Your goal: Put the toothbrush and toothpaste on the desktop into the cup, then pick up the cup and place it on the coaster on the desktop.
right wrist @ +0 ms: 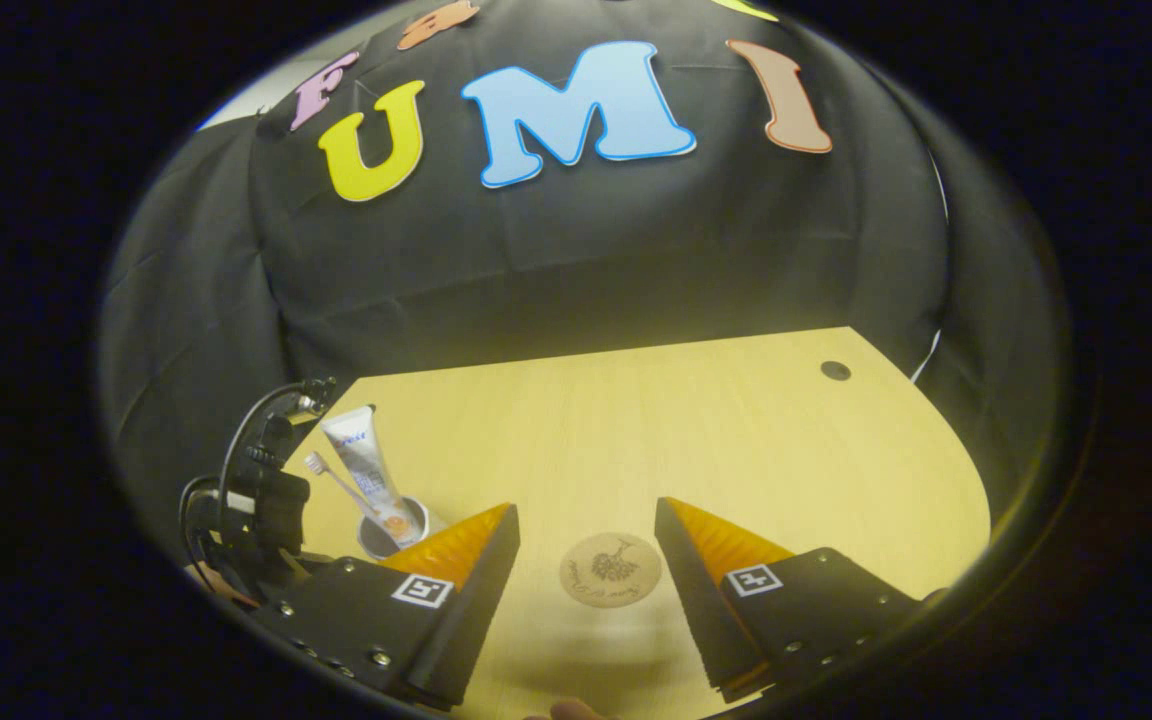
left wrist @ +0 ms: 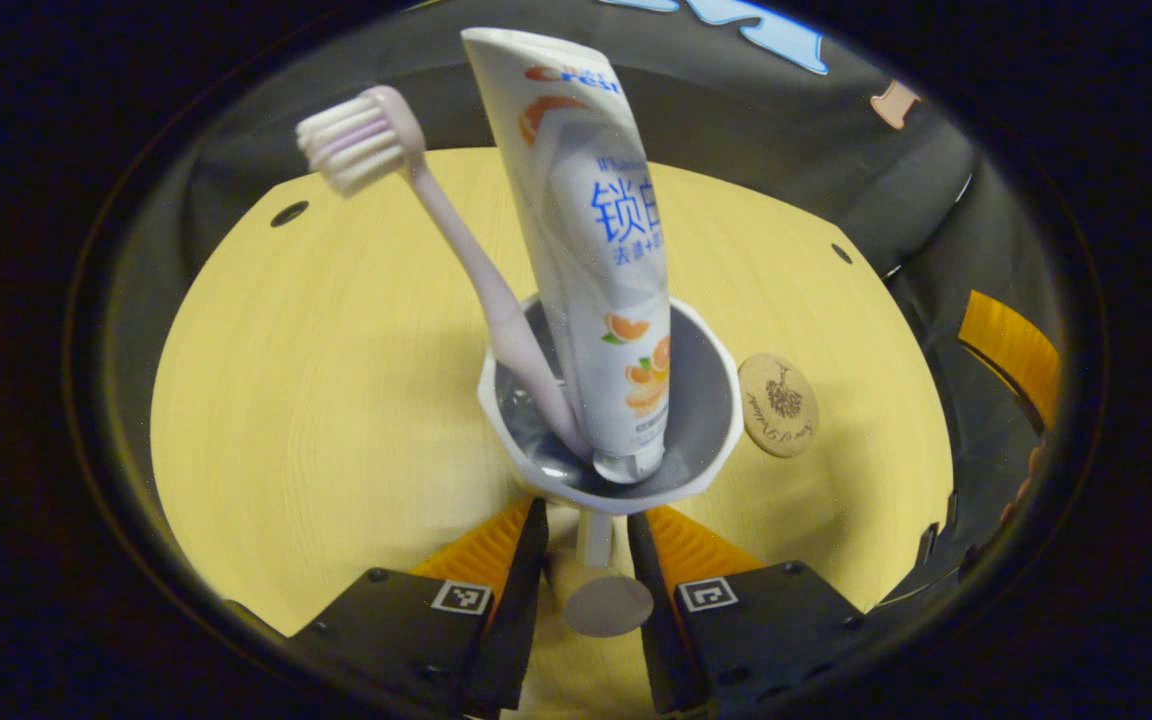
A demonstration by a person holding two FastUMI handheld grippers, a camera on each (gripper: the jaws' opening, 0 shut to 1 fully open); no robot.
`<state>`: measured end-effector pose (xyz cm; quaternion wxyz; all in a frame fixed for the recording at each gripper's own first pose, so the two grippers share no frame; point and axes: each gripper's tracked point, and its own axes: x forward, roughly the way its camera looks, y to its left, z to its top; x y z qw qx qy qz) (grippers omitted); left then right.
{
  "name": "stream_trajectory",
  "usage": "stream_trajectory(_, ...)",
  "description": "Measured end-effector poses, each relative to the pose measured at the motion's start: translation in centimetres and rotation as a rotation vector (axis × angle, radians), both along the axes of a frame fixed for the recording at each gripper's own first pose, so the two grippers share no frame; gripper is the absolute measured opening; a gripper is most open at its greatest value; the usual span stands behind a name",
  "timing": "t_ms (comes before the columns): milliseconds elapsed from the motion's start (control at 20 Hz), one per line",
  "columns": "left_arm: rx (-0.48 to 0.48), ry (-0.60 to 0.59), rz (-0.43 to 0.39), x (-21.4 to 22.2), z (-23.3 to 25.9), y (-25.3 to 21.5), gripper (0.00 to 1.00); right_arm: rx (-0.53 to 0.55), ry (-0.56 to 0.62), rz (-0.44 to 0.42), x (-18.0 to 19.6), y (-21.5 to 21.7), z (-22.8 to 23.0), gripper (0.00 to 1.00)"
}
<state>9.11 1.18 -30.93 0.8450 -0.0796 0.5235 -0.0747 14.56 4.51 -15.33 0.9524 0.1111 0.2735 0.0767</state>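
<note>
- Left gripper view: the left gripper pinched the handle of a white cup, its two black fingers pressed against either side of the handle at the bottom of the view.
- The cup, grey inside with a faceted white rim, sat over the pale wooden desktop; whether it touched the surface could not be told.
- A pink toothbrush stood in the cup, leaning left, its white and pink bristles at the top.
- Just beside it, a white toothpaste tube with blue lettering and orange-fruit pictures stood cap-down in the cup, its flat end uppermost.
- A round brown coaster with a dark printed motif lay flat on the desktop just right of the cup.
- Right gripper view: the right gripper hung above the desktop with its fingers spread wide and nothing between them; the coaster lay on the wood in the gap below.
- Far to the left, the cup with toothbrush and toothpaste stood near the desktop's edge, the left gripper and its black cables beside it.
</note>
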Motion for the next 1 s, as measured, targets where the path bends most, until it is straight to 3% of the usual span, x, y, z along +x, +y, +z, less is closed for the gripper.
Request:
stream_trajectory(50,0.024,-0.003,0.003,0.1,0.0,0.0,0.53,0.004,0.004,-0.003,-0.2,-0.1,-0.2,0.84)
stream_trajectory(100,0.062,-0.015,-0.007,0.3,-0.1,0.2,0.53,0.006,0.007,-0.006,-0.3,-0.3,-0.2,0.84)
stream_trajectory(200,0.131,-0.034,-0.033,0.7,-0.4,1.2,0.36,0.007,0.01,-0.011,-0.5,-0.7,-0.4,0.83)
stream_trajectory(250,0.151,-0.042,-0.045,0.3,-0.2,1.4,0.41,0.01,0.012,-0.013,-0.5,-0.7,-0.5,0.83)
stream_trajectory(350,0.183,-0.056,-0.07,0.7,-0.4,1.4,0.39,0.018,0.013,-0.014,-0.5,-0.9,-0.4,0.83)
stream_trajectory(450,0.19,-0.068,-0.079,0.8,-0.3,1.5,0.31,0.021,0.017,-0.018,-0.5,-1.1,-0.6,0.83)
stream_trajectory(600,0.167,-0.081,-0.065,1.0,-0.3,1.1,0.31,0.028,0.017,-0.023,-0.5,-1.6,-0.5,0.84)
stream_trajectory(650,0.162,-0.088,-0.056,1.1,-0.3,1.0,0.36,0.028,0.016,-0.026,-0.5,-1.8,-0.5,0.84)
stream_trajectory(700,0.165,-0.093,-0.052,1.3,-0.3,1.0,0.31,0.028,0.015,-0.029,-0.6,-1.9,-0.5,0.84)
stream_trajectory(1000,0.205,-0.166,-0.092,2.1,1.0,-0.5,0.31,0.036,0.012,-0.045,-0.9,-3.3,-0.4,0.84)
